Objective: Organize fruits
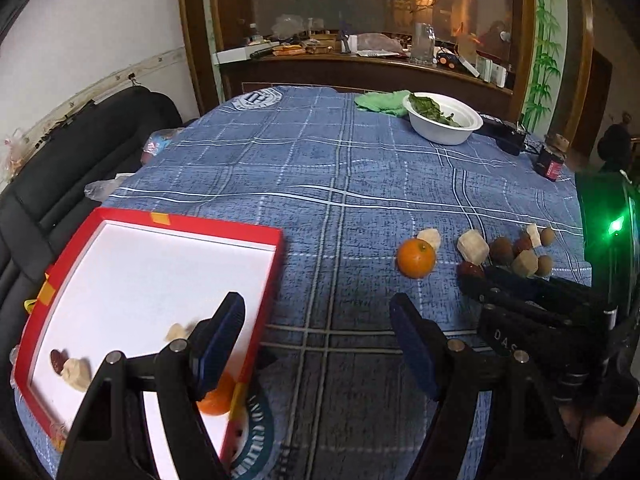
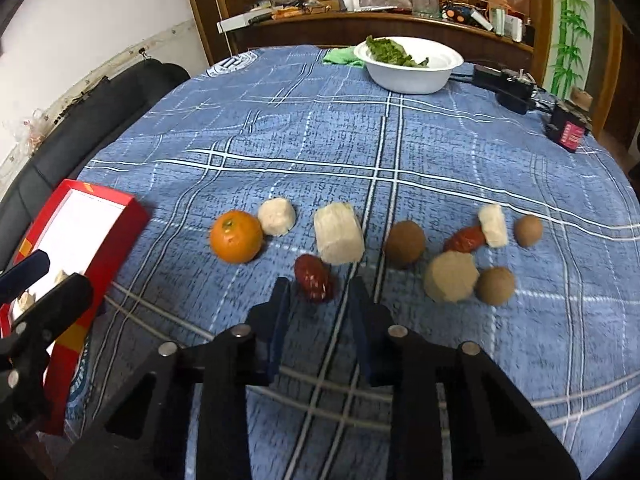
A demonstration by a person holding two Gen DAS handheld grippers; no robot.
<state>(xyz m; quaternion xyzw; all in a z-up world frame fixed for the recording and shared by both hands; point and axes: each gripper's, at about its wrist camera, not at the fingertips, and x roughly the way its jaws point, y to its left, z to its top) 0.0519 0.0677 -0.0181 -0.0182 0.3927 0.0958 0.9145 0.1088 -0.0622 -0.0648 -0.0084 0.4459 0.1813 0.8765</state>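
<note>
My right gripper [image 2: 320,293] points down at a row of fruit on the blue checked tablecloth [image 2: 360,140]. A red date [image 2: 314,280] lies between its fingertips, with a gap showing on each side. Around the date lie an orange [image 2: 236,236], pale peeled chunks [image 2: 338,234], brown round fruits [image 2: 405,244] and a second date [image 2: 464,239]. My left gripper [image 1: 318,312] stands open and empty over the right rim of the red box [image 1: 276,240]. The box's white floor holds a date [image 1: 58,360], pale chunks [image 1: 76,374] and an orange [image 1: 218,398] partly hidden by my left finger.
A white bowl [image 2: 412,80] of green leaves and a green cloth [image 2: 340,56] sit at the table's far side. A black device [image 2: 504,84] and a dark jar [image 2: 570,132] stand at the far right. A black sofa [image 1: 80,152] runs along the left.
</note>
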